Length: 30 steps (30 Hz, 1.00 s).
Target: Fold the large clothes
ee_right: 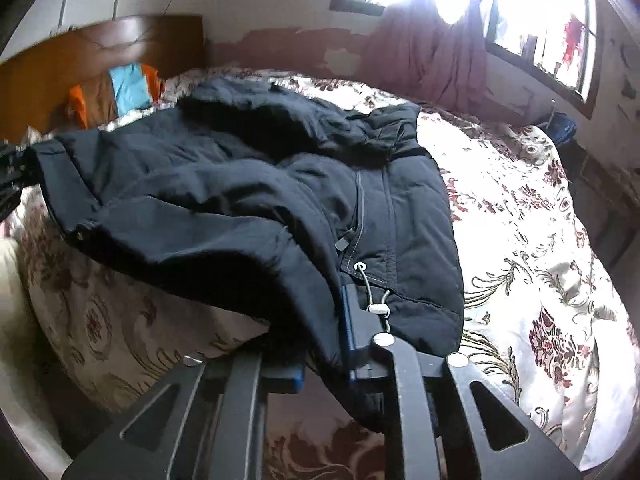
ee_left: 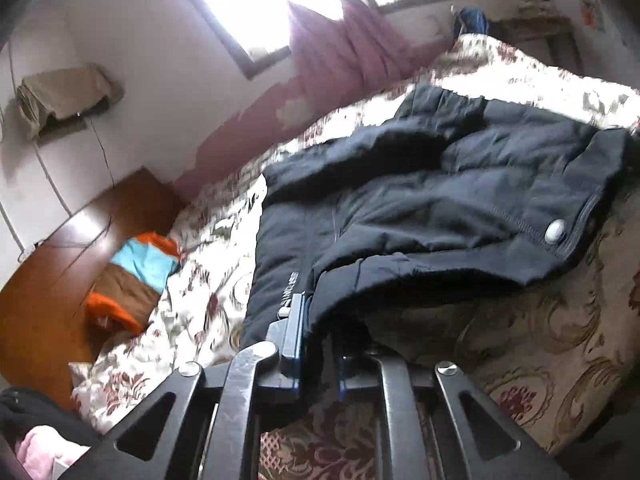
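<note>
A large dark navy padded jacket [ee_left: 420, 208] lies spread on a bed with a floral cover [ee_left: 540, 340]. My left gripper [ee_left: 316, 344] is shut on the jacket's near hem, the cloth pinched between its blue-edged pads and lifted. In the right wrist view the same jacket [ee_right: 224, 200] fills the middle, with a zip and a white drawcord toggle [ee_right: 378, 309] near the hem. My right gripper [ee_right: 328, 348] is shut on the hem beside that toggle, and cloth drapes over its left finger. At the far left edge, the other gripper [ee_right: 10, 184] shows dimly at the opposite hem corner.
A wooden headboard [ee_left: 60, 264] stands at the head of the bed, with an orange, blue and brown pillow [ee_left: 132, 280] against it. Pink curtains [ee_left: 340, 52] hang under bright windows. The floral cover [ee_right: 540, 280] stretches to the right of the jacket.
</note>
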Available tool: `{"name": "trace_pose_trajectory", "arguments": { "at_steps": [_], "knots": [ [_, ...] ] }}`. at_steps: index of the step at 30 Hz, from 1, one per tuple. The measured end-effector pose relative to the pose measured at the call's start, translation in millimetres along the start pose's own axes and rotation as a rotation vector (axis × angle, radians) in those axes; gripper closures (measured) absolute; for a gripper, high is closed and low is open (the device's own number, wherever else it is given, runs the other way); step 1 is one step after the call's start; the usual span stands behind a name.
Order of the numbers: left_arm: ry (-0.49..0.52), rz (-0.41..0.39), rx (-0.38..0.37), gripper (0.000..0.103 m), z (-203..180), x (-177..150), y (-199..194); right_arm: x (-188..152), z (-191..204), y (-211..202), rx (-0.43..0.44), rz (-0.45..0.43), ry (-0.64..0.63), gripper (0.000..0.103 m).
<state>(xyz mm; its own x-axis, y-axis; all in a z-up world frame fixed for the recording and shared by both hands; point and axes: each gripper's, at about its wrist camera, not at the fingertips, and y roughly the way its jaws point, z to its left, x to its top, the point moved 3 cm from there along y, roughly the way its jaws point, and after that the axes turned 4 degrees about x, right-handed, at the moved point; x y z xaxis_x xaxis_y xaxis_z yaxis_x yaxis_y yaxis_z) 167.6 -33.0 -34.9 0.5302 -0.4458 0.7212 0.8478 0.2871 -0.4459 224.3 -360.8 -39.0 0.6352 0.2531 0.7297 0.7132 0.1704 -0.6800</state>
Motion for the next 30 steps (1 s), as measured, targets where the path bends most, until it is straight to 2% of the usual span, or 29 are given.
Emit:
{"name": "trace_pose_trajectory", "arguments": {
  "at_steps": [6,11,15,22,26,30],
  "knots": [
    [-0.084,-0.069,-0.032,0.096,21.2,18.5,-20.2,10.7,-0.4,-41.8,-0.005,-0.118,0.029,0.095],
    [-0.139,-0.123,-0.051,0.097,42.3,28.1,-53.1,20.1,-1.7,-90.4,-0.009,-0.231,0.041,0.095],
    [-0.136,-0.147,-0.073,0.097,53.9,19.9,-85.1,19.2,3.2,-129.3,0.003,-0.311,0.056,0.095],
    [-0.153,-0.203,-0.053,0.097,73.0,12.7,-140.8,24.5,16.9,-186.2,0.007,-0.452,0.087,0.096],
    [-0.185,-0.289,-0.006,0.097,90.7,27.5,-159.9,41.5,24.0,-198.5,0.002,-0.515,0.093,0.096],
    [-0.224,-0.301,-0.019,0.097,106.5,51.3,-146.5,62.5,24.0,-186.0,-0.025,-0.527,0.083,0.096]
  ]
}}
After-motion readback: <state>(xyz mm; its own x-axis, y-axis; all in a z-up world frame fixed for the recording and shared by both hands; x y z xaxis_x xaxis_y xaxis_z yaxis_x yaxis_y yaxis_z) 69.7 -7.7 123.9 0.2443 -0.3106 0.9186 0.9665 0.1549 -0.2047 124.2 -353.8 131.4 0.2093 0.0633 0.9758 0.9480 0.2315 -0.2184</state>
